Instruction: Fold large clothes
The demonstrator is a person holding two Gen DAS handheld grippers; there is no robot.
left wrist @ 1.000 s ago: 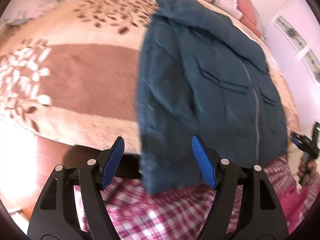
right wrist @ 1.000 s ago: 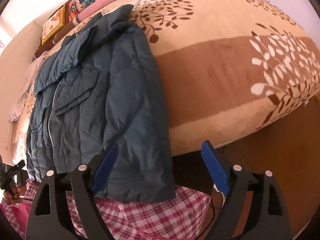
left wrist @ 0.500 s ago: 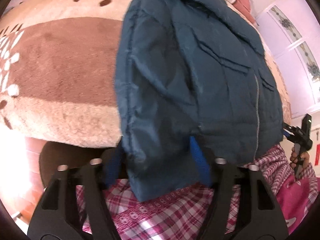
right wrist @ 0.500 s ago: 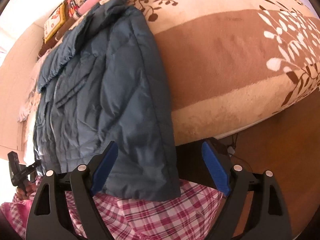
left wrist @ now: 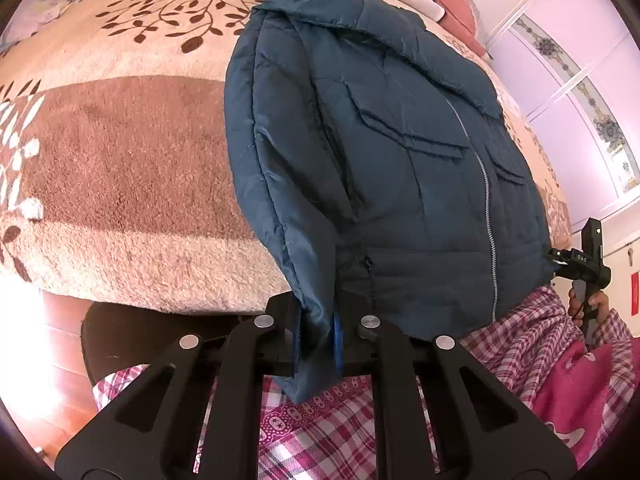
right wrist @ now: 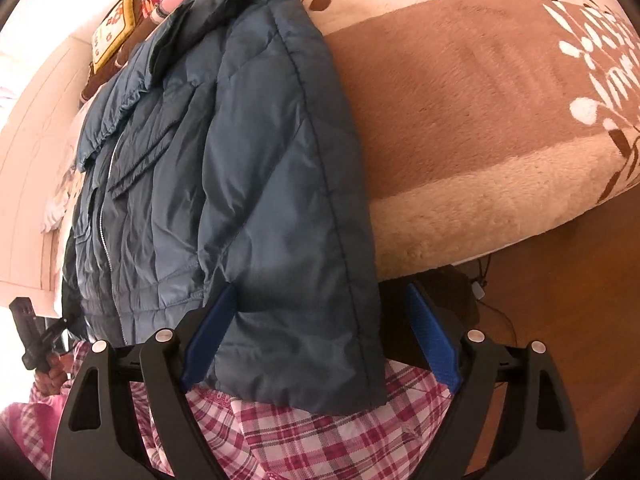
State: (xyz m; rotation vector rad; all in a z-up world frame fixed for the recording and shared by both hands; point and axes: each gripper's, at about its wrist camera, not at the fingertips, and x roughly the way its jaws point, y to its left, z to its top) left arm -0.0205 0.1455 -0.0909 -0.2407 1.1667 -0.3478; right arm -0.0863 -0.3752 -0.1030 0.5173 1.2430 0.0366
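Left claw (left wrist: 316, 340): jaws closing, pads already pinching the near sleeve cuff (left wrist: 312, 364) of the teal padded jacket (left wrist: 400, 160). I judge this grip anchors one corner for the fold. Right claw (right wrist: 320, 340): jaws wide apart, straddling the other cuff (right wrist: 304, 360), not pressing it. Jacket lies zipped, front up, on the bed (left wrist: 120, 160), cuffs overhanging the near edge, easy to reach.
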